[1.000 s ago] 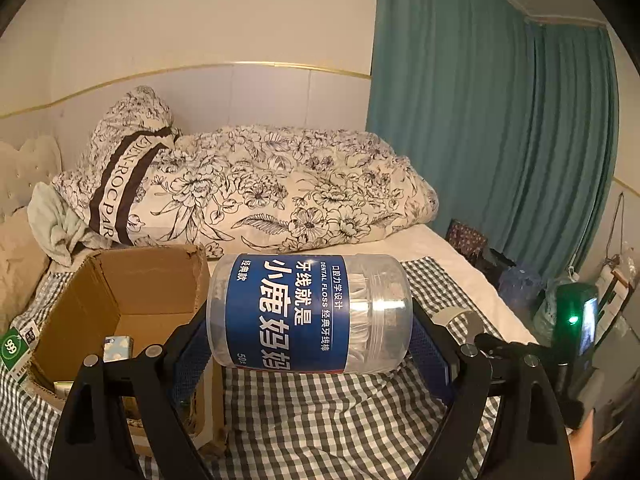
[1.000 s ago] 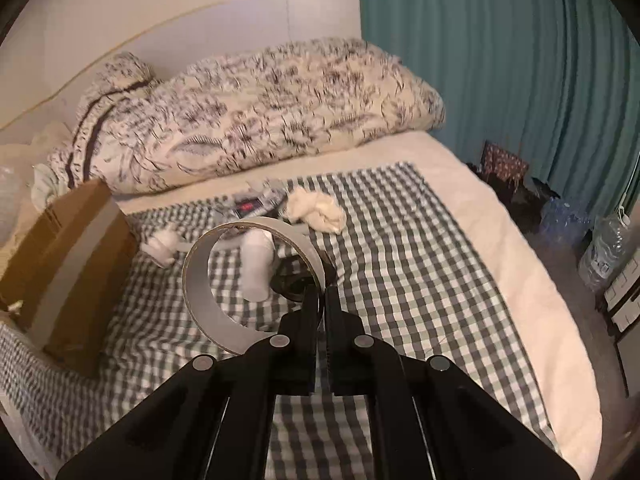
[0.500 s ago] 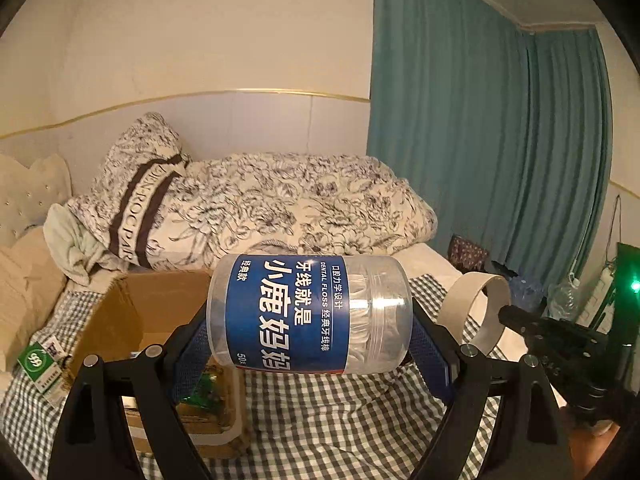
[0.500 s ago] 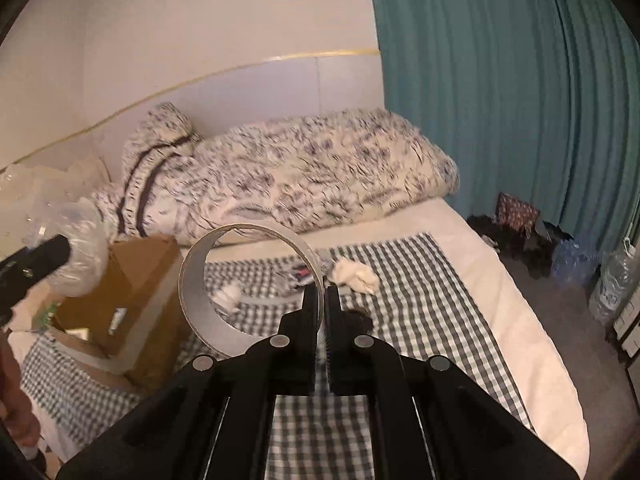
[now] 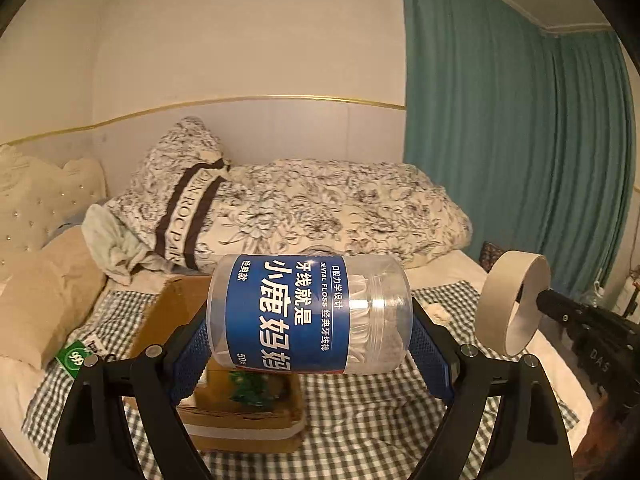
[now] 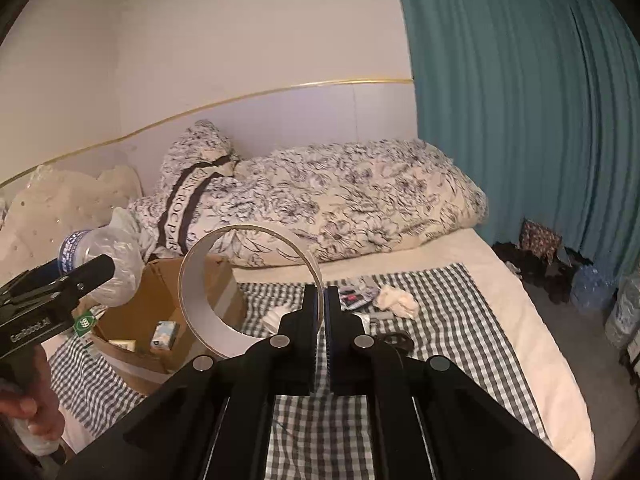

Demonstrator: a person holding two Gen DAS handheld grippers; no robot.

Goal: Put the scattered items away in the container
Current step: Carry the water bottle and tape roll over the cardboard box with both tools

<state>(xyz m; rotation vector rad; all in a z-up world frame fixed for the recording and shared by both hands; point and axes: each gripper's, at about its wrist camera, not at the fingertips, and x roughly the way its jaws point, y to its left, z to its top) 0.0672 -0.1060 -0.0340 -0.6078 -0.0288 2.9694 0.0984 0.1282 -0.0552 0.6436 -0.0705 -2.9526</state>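
Right wrist view: an open cardboard box (image 6: 168, 312) on the checked bedspread (image 6: 460, 320) already holds a few small packets. Held aloft nearby, the left gripper (image 5: 310, 344) clamps a dental floss jar (image 5: 308, 314) and the right gripper (image 6: 322, 304) pinches a tape roll (image 6: 224, 292). A crumpled cloth (image 6: 398, 300) and small oddments remain loose on the bedspread.

Cardboard box (image 6: 168, 312) left of crumpled cloth (image 6: 398, 300)

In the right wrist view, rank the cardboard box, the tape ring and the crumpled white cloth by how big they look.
1. Cardboard box, though the ring hides part of it.
2. Tape ring; it sits nearer the camera, so its true size against the box is unsure.
3. Crumpled white cloth.
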